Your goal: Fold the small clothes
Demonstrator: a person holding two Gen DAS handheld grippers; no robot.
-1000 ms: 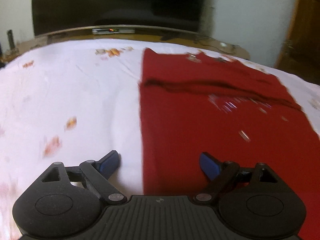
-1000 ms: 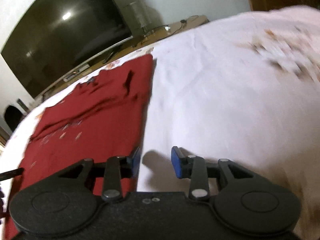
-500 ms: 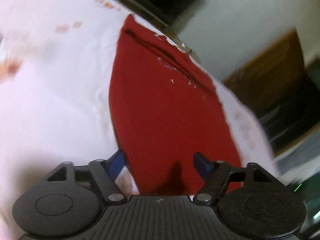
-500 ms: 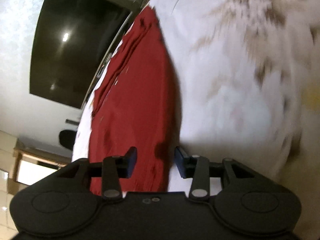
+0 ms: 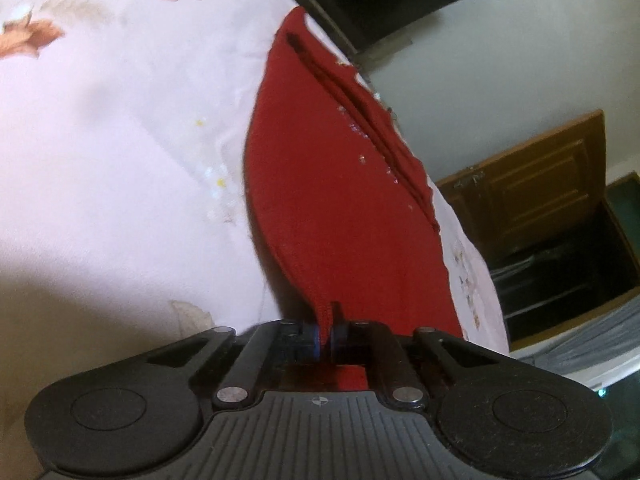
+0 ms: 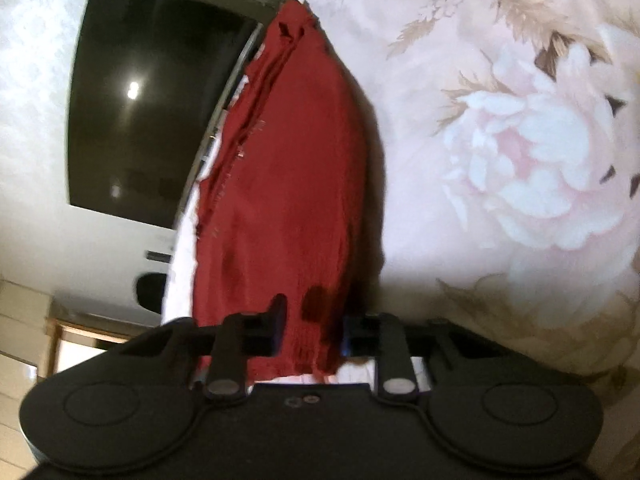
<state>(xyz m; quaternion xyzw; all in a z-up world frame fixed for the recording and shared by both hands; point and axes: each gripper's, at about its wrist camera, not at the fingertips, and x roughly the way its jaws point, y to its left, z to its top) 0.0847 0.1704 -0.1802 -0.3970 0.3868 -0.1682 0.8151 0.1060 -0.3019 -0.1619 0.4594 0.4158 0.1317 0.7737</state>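
A red knitted garment (image 5: 340, 208) lies flat on a white floral bedsheet (image 5: 120, 140), stretching away from me, with a fold line and small sparkly bits near its far side. My left gripper (image 5: 325, 332) is shut on the garment's near left corner, and the cloth rises pinched between the blue pads. In the right wrist view the same red garment (image 6: 292, 180) runs away from my right gripper (image 6: 314, 328), whose jaws hold the bunched near right corner between them. Both grippers are rolled, so the bed looks tilted.
A large dark television (image 6: 148, 100) stands on a low stand beyond the far end of the bed. A brown wooden cabinet (image 5: 540, 200) is off the bed's right side. The sheet (image 6: 500, 140) with a big pale flower print spreads to the right of the garment.
Both grippers came down to the garment's near edge and rolled. The left jaws went from wide open to shut on the left corner. The right jaws closed on the right corner.
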